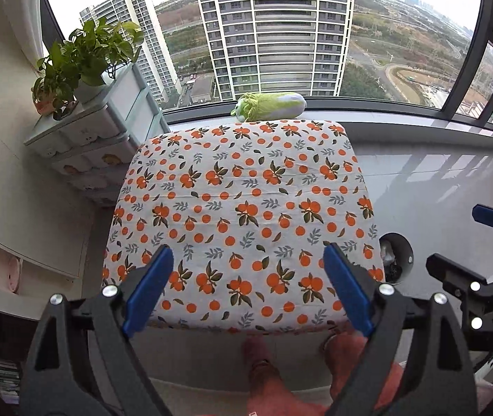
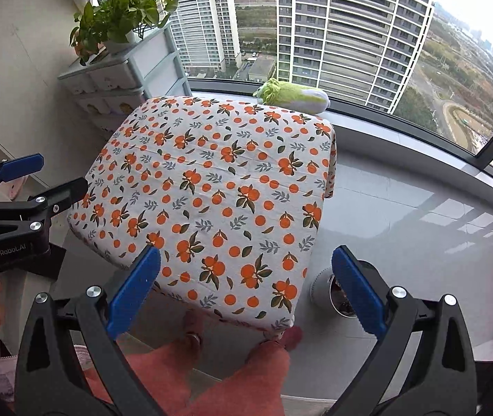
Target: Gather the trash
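A small table [image 1: 239, 208] [image 2: 212, 187] under an orange-print cloth stands in front of me with nothing lying on the cloth. A small white trash bin [image 1: 397, 258] [image 2: 329, 293] stands on the floor at the table's near right corner, with dark trash inside. My left gripper [image 1: 246, 289] is open and empty over the table's near edge. My right gripper [image 2: 246, 289] is open and empty over the table's near right corner, with the bin just behind its right finger. Each gripper also shows at the edge of the other's view.
A green cabbage plush [image 1: 269, 105] [image 2: 291, 98] lies on the window sill behind the table. A drawer unit [image 1: 87, 145] with a potted plant [image 1: 83, 59] stands at the left. Grey floor [image 1: 437, 180] lies to the right. My legs [image 2: 239, 374] are below.
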Demonstrator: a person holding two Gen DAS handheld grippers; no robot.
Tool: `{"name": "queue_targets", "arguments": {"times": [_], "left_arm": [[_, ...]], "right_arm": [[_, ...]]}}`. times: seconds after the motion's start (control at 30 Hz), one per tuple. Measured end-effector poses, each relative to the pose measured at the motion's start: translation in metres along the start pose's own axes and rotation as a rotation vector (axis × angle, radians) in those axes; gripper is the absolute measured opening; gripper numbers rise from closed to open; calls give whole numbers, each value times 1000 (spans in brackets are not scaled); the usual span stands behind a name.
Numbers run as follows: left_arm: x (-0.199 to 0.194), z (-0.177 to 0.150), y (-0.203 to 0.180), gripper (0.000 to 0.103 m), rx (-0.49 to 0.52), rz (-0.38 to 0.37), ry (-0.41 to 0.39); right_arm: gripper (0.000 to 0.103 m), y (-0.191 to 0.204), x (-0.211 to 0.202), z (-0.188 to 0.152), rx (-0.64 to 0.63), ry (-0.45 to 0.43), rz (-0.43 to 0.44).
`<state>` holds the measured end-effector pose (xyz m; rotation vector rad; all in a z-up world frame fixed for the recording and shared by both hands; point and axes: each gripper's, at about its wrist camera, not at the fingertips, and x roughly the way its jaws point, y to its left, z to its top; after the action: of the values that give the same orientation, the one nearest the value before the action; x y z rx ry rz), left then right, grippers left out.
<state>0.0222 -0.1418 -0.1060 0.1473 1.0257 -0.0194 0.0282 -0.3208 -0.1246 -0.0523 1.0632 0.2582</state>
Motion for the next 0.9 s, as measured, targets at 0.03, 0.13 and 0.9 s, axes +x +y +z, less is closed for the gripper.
{"name": "queue_targets", "arguments": {"times": [0.03,0.13,0.9], "left_arm": [[-7,-2,13,88,11,7,-8],[-25,-8,49,88,32,9,-21],[-60,-16,149,88,-68,-47,-59]], "right_arm": [[96,11,-5,1,5,-6,-1],[96,46,-18,5,22,-26,-27],[96,149,-52,21,-48,-51,-71]]}}
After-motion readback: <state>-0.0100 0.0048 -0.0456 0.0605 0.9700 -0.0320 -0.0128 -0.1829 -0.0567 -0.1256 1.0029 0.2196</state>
